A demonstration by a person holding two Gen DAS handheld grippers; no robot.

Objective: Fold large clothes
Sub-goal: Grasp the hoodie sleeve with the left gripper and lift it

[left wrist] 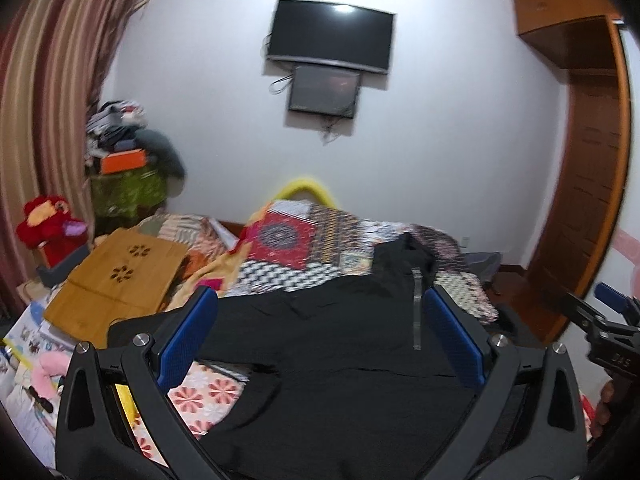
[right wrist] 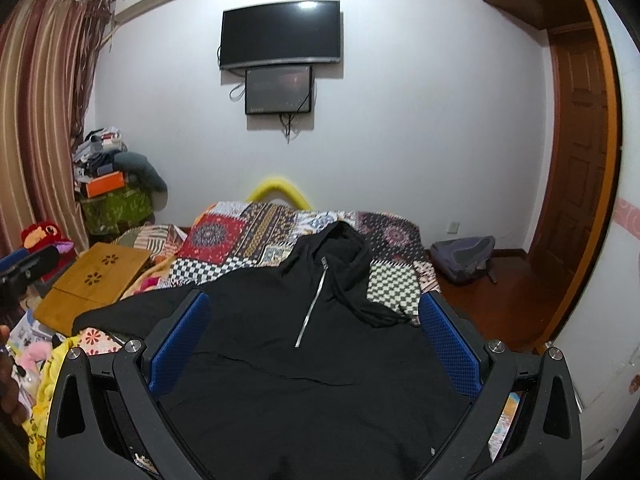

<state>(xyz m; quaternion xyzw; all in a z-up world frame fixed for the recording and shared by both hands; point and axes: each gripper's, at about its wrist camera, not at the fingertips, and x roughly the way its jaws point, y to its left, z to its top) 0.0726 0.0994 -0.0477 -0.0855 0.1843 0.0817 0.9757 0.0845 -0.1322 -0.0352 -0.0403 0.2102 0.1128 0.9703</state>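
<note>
A large black hooded garment (right wrist: 304,368) with a silver zip (right wrist: 313,304) lies spread on the bed, hood toward the far end. It also shows in the left wrist view (left wrist: 340,352). My left gripper (left wrist: 320,300) is open and empty above the garment's left part. My right gripper (right wrist: 314,300) is open and empty above its middle. The right gripper also shows at the right edge of the left wrist view (left wrist: 604,320).
A patchwork quilt (right wrist: 256,236) covers the bed. A bamboo lap table (right wrist: 92,276) lies at the left with toys and papers. A grey backpack (right wrist: 464,256) sits on the floor right of the bed. A wooden door (right wrist: 576,184) stands at the right.
</note>
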